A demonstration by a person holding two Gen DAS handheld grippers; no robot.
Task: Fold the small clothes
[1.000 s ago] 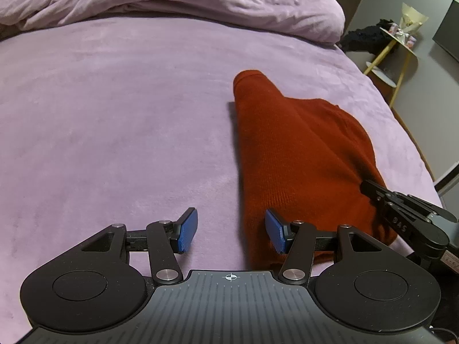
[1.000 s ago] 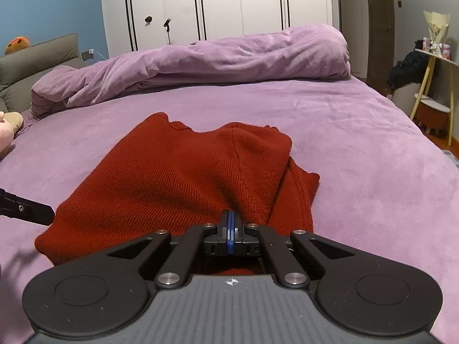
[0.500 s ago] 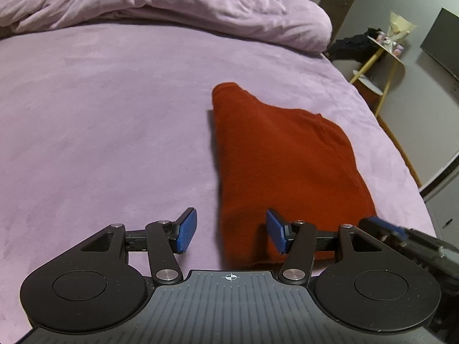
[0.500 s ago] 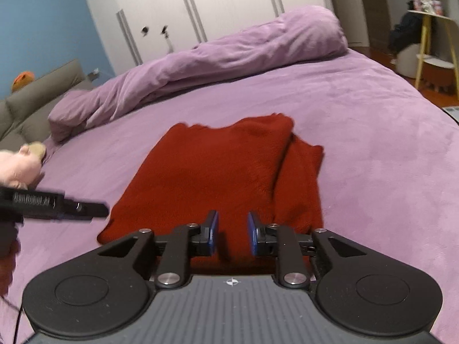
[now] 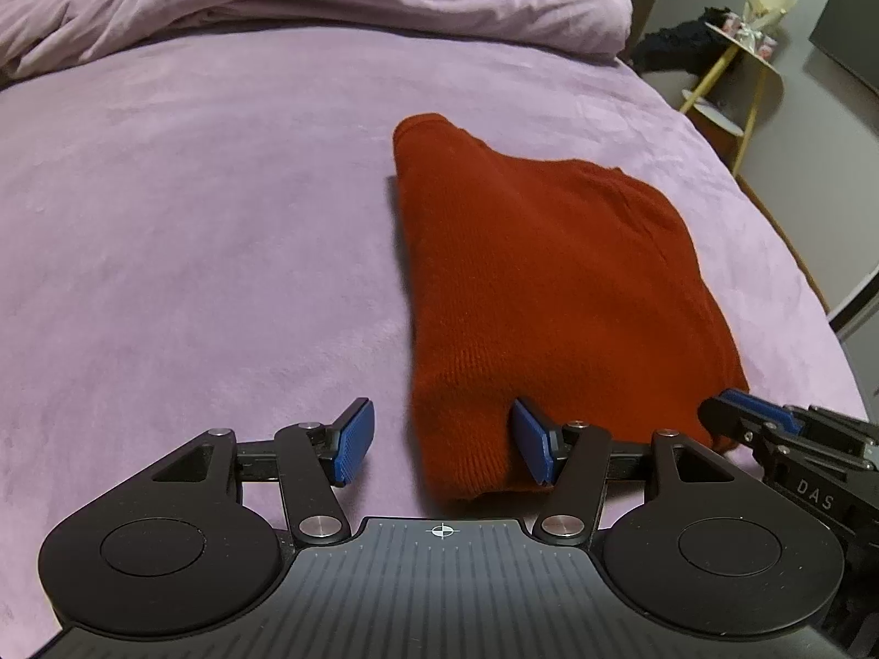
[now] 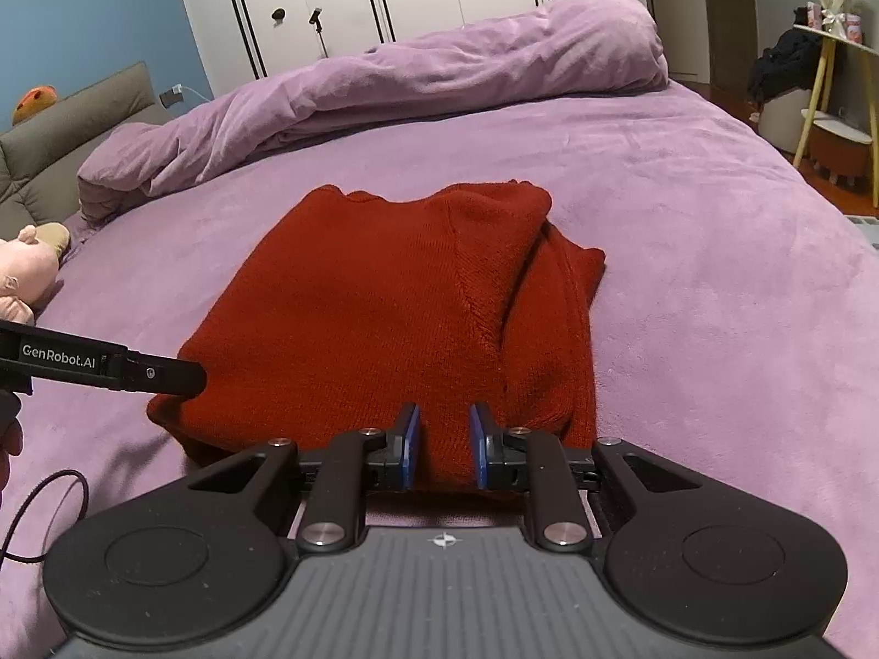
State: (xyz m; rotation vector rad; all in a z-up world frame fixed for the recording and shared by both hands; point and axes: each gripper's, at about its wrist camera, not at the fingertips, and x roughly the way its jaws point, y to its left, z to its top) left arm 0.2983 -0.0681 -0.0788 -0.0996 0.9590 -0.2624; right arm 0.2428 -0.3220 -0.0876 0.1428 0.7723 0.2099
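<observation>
folded rust-red knit sweater [image 6: 373,307]

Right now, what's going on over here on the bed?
A person is folding a red knit sweater on a purple bed, working a pair of tongs in each hand. The sweater lies folded into a compact rectangle. The left tongs stand open over its near left corner, gripping nothing. The right tongs sit at the near edge, slightly apart and closing, with knit showing between them but not pinched. Neither holds the sweater at this moment.
</observation>
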